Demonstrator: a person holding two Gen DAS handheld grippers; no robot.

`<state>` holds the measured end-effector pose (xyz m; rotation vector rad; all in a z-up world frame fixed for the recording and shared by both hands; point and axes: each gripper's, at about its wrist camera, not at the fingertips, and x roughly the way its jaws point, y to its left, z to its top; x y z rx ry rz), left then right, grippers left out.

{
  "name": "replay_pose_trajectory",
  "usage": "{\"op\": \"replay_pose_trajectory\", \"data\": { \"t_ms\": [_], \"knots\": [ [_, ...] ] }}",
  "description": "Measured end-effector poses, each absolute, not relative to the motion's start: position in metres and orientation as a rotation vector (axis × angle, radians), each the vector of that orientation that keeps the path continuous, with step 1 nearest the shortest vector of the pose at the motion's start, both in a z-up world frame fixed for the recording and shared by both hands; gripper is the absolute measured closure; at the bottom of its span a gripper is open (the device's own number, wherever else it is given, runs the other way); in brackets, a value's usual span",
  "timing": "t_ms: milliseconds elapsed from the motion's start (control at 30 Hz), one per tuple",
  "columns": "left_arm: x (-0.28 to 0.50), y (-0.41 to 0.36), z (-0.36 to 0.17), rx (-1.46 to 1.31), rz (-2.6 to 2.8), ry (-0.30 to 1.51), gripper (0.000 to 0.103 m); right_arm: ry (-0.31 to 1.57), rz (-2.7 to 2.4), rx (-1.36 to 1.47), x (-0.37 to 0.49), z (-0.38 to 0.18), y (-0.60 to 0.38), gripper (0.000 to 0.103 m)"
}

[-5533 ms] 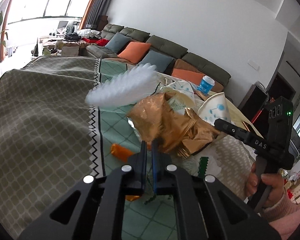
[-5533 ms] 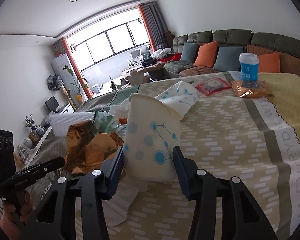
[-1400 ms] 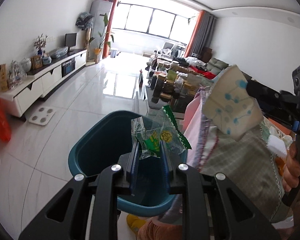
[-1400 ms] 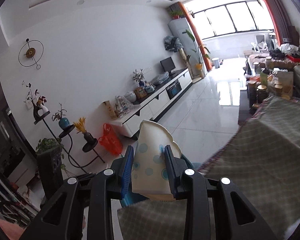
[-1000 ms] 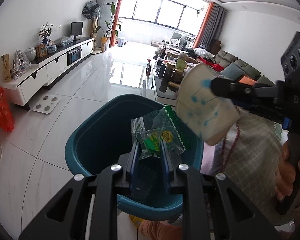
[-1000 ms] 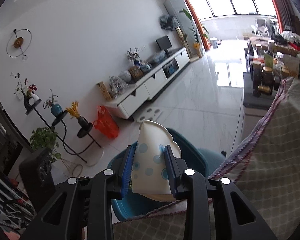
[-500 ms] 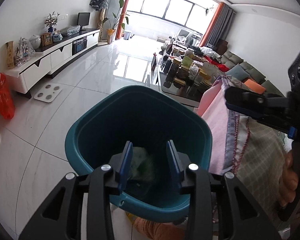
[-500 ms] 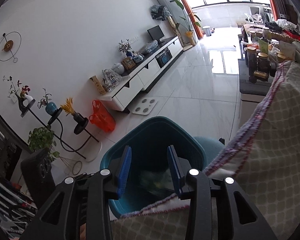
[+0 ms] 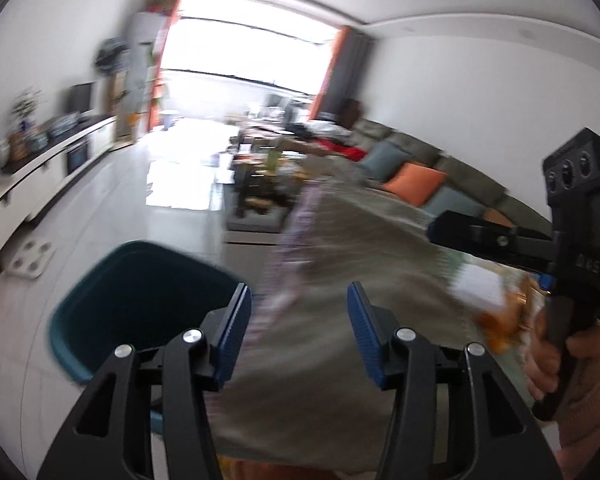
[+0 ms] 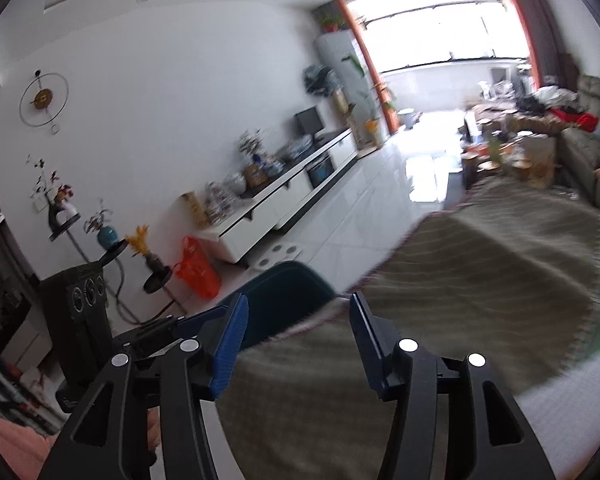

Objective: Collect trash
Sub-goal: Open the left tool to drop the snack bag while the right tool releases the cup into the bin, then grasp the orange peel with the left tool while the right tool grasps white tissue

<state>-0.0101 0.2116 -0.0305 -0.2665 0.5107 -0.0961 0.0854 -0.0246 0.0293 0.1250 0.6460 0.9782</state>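
A teal trash bin stands on the white floor at the table's end; its rim also shows in the right wrist view as the bin. My left gripper hangs over the tablecloth edge just right of the bin, its jaws opening with nothing between them. My right gripper is over the olive tablecloth, its jaws also opening and empty. Blurred trash on the table, a white piece and an orange-gold wrapper, lies near the right gripper's body. The bin's contents are hidden.
A white TV cabinet runs along the left wall, with an orange bag and plant stands beside it. A sofa with orange and blue cushions lines the right wall. A cluttered low table sits beyond. A hand grips the right tool.
Both grippers let their trash fall into the bin, widened, then swung right toward the table; the bin now sits at the left of both views. The picture is motion-blurred.
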Motion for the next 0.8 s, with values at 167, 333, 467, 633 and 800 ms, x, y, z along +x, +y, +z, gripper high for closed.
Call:
{"op": "replay_pose_trajectory", "data": {
  "t_ms": [167,333,467,633,800],
  "knots": [
    [-0.001,0.157,-0.028,-0.207,-0.243,0.510,0.052,0.595,0.852,0.157,0.071,0.033,-0.086,0.049],
    [0.016,0.111,-0.037,-0.177,-0.356,0.548,0.052,0.569,0.704,0.167,0.061,0.028,-0.142,0.047],
    [0.023,0.086,-0.046,-0.159,-0.437,0.586,0.051,0.579,0.582,0.195,0.056,0.015,-0.186,0.046],
    [0.022,0.050,-0.059,-0.126,-0.539,0.642,0.049,0.615,0.489,0.215,0.049,-0.005,-0.223,0.045],
    [0.031,0.022,-0.073,-0.087,-0.573,0.700,0.049,0.669,0.449,0.216,0.039,-0.026,-0.248,0.042]
  ]
}}
